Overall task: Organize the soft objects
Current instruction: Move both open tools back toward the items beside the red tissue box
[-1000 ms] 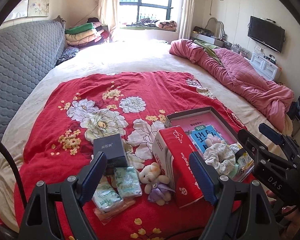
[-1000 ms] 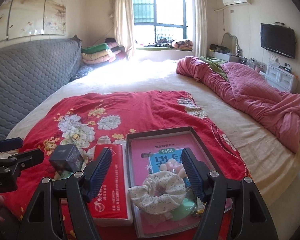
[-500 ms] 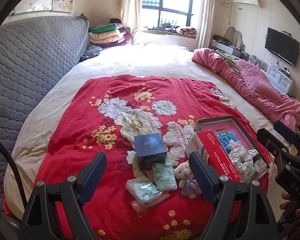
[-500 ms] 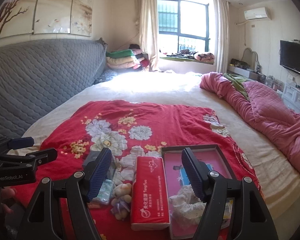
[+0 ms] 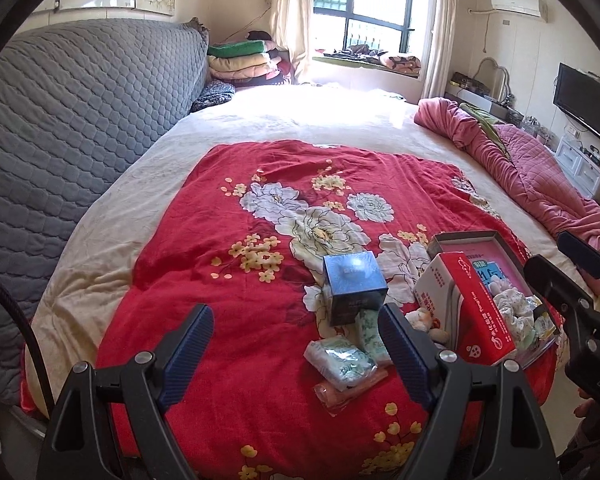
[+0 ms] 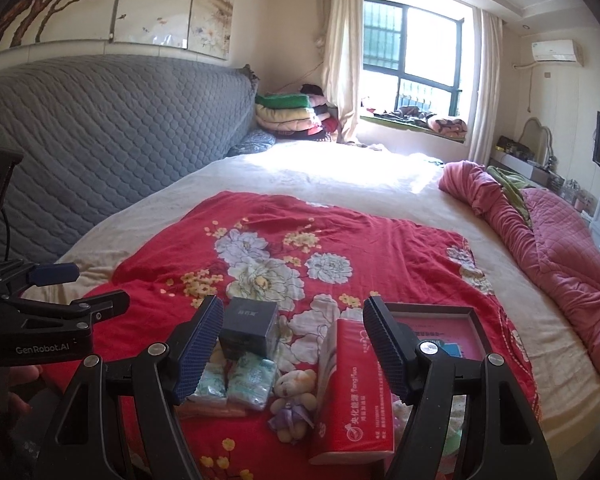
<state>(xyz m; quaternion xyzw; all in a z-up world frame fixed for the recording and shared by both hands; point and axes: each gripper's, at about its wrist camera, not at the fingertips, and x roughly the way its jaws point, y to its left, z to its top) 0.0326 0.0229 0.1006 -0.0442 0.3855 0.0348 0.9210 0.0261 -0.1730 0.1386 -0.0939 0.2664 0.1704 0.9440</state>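
Observation:
On the red floral blanket [image 5: 260, 280] near the bed's front edge lie two tissue packs [image 5: 340, 358] [image 6: 252, 378], a small teddy bear [image 6: 294, 394] [image 5: 422, 316], a dark blue box [image 5: 354, 284] [image 6: 248, 326], and a red tissue pack [image 5: 480, 312] [image 6: 350, 392] leaning on a shallow tray [image 5: 472, 238] [image 6: 476, 326]. A floral scrunchie [image 5: 514, 310] lies in the tray. My left gripper [image 5: 296, 354] is open and empty, above and short of the packs. My right gripper [image 6: 294, 348] is open and empty above the bear.
A grey quilted headboard [image 5: 60, 128] runs along the left. A pink quilt [image 5: 540, 176] is bunched on the bed's right side. Folded blankets [image 6: 288, 114] are stacked by the window. A TV [image 5: 584, 102] and white cabinet stand at the right wall.
Both grippers have pulled back and up from the objects and shifted left, so the objects look smaller and farther. Both stay open and empty.

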